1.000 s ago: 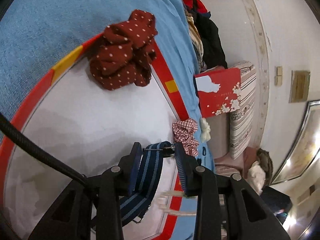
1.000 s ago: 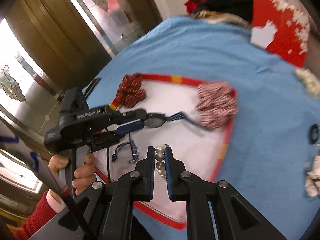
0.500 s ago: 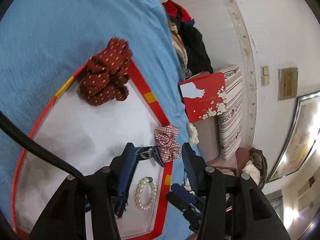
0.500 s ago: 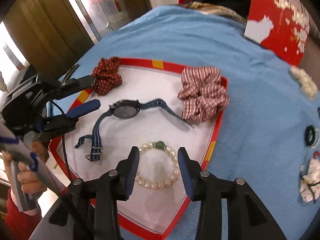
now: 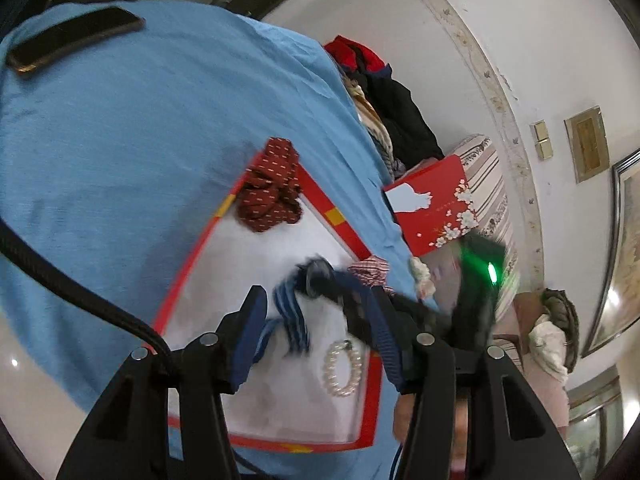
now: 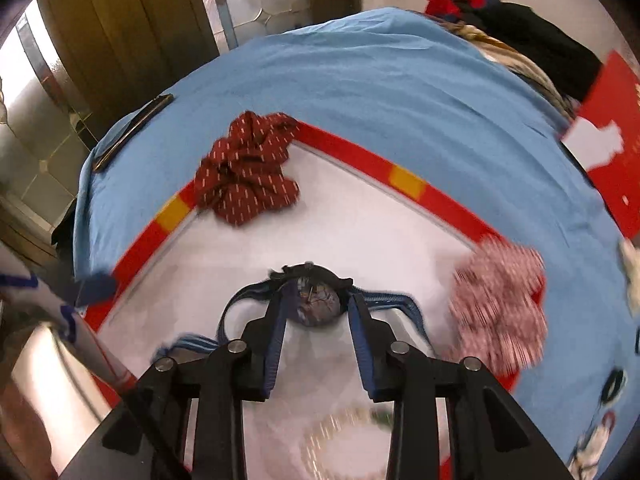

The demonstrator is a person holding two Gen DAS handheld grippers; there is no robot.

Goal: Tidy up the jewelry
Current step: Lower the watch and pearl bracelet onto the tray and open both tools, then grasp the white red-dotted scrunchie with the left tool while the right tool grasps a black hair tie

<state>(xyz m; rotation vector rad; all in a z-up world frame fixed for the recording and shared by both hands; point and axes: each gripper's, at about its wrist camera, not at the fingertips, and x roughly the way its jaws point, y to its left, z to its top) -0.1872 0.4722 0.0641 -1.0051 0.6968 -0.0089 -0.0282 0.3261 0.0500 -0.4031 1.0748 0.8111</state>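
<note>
A white tray with a red rim [image 5: 192, 252] [image 6: 348, 148] lies on the blue cloth. On it are a watch [image 6: 316, 308] with a blue striped strap, a pearl bracelet [image 5: 342, 368] and two scrunchies. My right gripper [image 6: 318, 300] points steeply down and its jaws are closing on the watch case, with a pad against each side. My left gripper [image 5: 318, 300] hangs above the tray's near part. Its jaws are opening and nothing is gripped between them; the watch strap [image 5: 292, 320] lies below. The bracelet [image 6: 344, 440] shows blurred under the right gripper.
A dark red dotted scrunchie [image 5: 272, 196] [image 6: 248, 172] sits on the tray's far corner and a checked one [image 6: 500, 312] on its right rim. A dark phone [image 5: 72, 40] lies on the cloth. A red box [image 5: 432, 208] and piled clothes [image 5: 392, 92] stand beyond the table.
The left gripper let go of the watch strap and drew back upward. The right gripper laid the pearl bracelet on the tray, opened, moved forward and closed round the watch.
</note>
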